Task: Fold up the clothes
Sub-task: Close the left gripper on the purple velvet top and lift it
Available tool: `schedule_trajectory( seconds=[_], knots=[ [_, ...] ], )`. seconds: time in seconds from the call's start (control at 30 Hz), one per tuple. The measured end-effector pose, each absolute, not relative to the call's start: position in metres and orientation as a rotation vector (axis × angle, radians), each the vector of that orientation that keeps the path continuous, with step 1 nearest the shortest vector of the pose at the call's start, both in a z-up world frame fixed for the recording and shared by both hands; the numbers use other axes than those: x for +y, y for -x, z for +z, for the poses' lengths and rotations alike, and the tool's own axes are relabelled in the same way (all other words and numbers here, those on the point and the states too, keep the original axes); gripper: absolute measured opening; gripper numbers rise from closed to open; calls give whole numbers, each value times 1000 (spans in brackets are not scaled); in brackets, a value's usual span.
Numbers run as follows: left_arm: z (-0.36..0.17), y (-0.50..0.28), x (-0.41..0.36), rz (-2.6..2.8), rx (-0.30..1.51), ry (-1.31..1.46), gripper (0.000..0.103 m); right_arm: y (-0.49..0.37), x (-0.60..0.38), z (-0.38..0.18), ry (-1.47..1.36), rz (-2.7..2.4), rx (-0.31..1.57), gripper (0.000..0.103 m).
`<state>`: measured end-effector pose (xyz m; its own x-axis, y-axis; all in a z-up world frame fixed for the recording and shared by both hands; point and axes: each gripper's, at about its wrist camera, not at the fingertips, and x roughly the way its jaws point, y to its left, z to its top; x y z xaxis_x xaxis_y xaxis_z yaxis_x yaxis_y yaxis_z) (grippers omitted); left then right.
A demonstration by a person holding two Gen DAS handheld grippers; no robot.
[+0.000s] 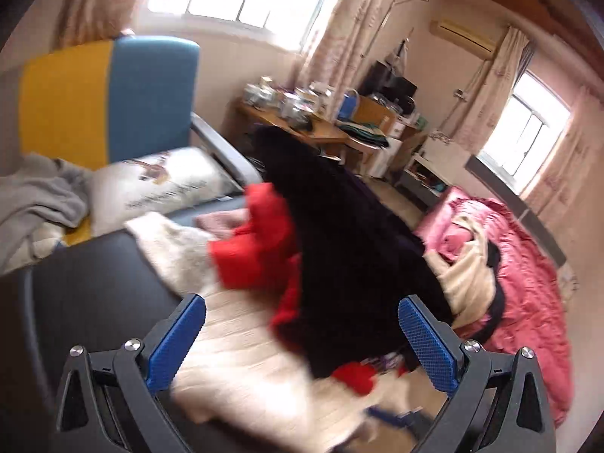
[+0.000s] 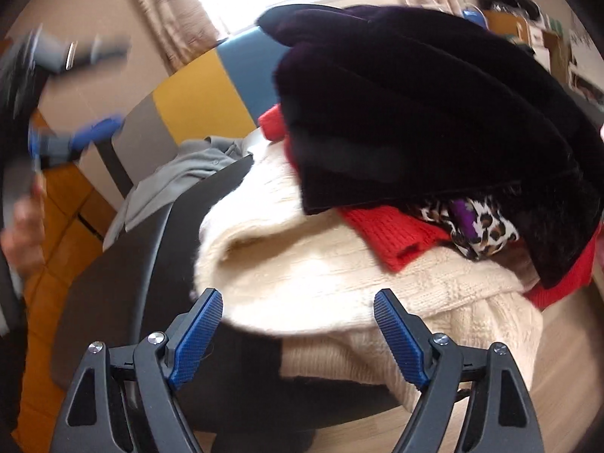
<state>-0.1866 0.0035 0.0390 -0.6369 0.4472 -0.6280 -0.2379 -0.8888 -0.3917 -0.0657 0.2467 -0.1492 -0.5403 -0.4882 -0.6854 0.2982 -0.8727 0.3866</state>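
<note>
Several garments lie heaped on the dark tabletop [image 2: 124, 283]: a cream knit sweater [image 2: 302, 264] lowest, a red knit [image 2: 392, 234] and dark velvet garment [image 2: 415, 113] on top, with the right tool [image 2: 298, 326] spread wide above the sweater's edge, gripping nothing, and the left tool [image 1: 302, 339] likewise released.

Top garment [image 2: 434, 113]: I see near-black, purple sheen.
Sweater [image 2: 302, 264]: cream.
Knit [image 2: 392, 234]: red.
Scarf [image 2: 483, 226]: leopard print, purple patch.
Chair back [image 1: 109, 98]: yellow and blue.
Bedspread [image 1: 528, 283]: pink.
Finger pads [image 2: 196, 339]: blue.
</note>
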Motion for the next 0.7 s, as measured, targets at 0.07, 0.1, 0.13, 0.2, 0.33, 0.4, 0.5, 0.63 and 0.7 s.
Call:
schedule_trajectory(
  seconds=[0.07,0.1,0.13,0.2,0.33,0.4,0.5,0.63,0.7],
  knots=[
    [45,218,29,2445,-430,1109,103,67,247,-152,-1189,-2386,-321,85],
    [44,234,43,2421,-434,1140,102,70,247,-156,-1202,-2378,-321,85],
    [44,245,53,2409,-440,1161,102,71,245,-161,-1211,-2372,-318,85],
    [32,266,77,2365,-467,1211,101,73,240,-169,-1226,-2360,-318,85],
    [10,301,99,2281,-552,1335,87,83,238,-180,-1228,-2333,-354,85],
    [-2,314,107,2286,-537,1412,86,84,242,-182,-1224,-2317,-388,85],
    [-14,326,107,2298,-588,1465,73,84,251,-183,-1213,-2300,-440,85],
    [-12,322,102,2335,-557,1441,27,81,261,-188,-1171,-2288,-472,87],
    [-5,313,97,2341,-563,1385,17,75,271,-192,-1124,-2278,-489,88]
  ],
)
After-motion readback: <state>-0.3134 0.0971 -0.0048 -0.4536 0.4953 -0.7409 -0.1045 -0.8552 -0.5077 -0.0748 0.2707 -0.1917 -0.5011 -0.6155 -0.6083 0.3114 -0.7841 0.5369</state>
